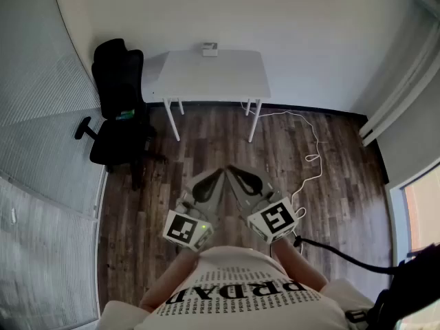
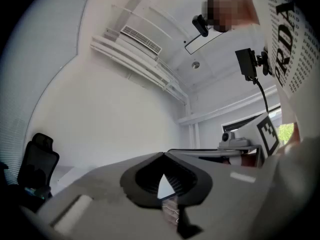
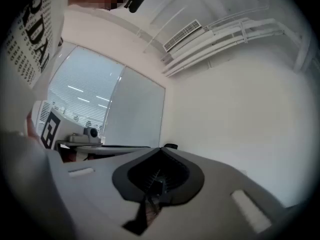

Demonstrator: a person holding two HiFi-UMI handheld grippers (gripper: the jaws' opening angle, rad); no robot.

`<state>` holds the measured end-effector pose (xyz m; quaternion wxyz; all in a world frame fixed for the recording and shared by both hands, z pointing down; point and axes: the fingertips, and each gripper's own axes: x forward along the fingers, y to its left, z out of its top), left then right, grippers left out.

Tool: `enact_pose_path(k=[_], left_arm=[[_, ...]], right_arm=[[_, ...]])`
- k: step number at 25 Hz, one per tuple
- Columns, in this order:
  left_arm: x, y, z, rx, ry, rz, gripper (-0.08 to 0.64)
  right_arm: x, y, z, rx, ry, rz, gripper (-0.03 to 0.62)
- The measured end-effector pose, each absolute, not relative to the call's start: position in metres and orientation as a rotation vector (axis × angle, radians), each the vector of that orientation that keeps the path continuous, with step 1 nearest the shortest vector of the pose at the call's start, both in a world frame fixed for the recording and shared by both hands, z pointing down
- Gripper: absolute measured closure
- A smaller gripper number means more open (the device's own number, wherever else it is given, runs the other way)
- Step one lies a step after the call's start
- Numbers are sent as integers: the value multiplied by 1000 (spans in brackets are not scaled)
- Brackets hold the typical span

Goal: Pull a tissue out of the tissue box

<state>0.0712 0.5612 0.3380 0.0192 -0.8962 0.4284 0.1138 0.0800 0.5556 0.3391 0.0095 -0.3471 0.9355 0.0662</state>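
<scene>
Head view shows the task not started: the tissue box (image 1: pixel 210 49) sits at the far edge of the white table (image 1: pixel 213 81), up against the wall (image 1: pixel 289 26), well apart from both grippers, with a stretch of wooden floor (image 1: pixel 206 143) between the person and the table. Box is too small to tell if a tissue sticks out of the top. Left gripper (image 1: pixel 218 173) and right gripper (image 1: pixel 234 170) are held close together near the person's chest, tips nearly side by side, aimed roughly toward the table. Left gripper view: jaws closed tip to tip, nothing between them, only wall and ceiling ahead. Right gripper view: jaws also closed tight, empty, no tissue in them. Black office chair (image 1: pixel 117 108) stands left of the table, white cable (image 1: pixel 313 150) trails on the floor to the right. Judgement: nothing done yet, everything is left, meaning walk up to the table, open one pair of jaws, pinch the tissue at the box slot, pull it free, maybe steady the box with the other gripper
</scene>
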Motion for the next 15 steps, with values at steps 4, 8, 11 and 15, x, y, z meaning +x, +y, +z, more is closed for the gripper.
enact_pose_path(k=[4, 8, 11, 15], left_arm=[[68, 564, 335, -2779, 1330, 368, 569], [65, 563, 334, -2770, 1335, 365, 568], [62, 563, 333, -2760, 1338, 366, 568], [58, 566, 334, -2761, 1339, 374, 569]], right_arm=[[74, 560, 332, -1059, 2916, 252, 586], [70, 559, 329, -1072, 2907, 295, 584], [67, 560, 328, -1067, 2893, 303, 584], [64, 563, 328, -1065, 2886, 302, 584]])
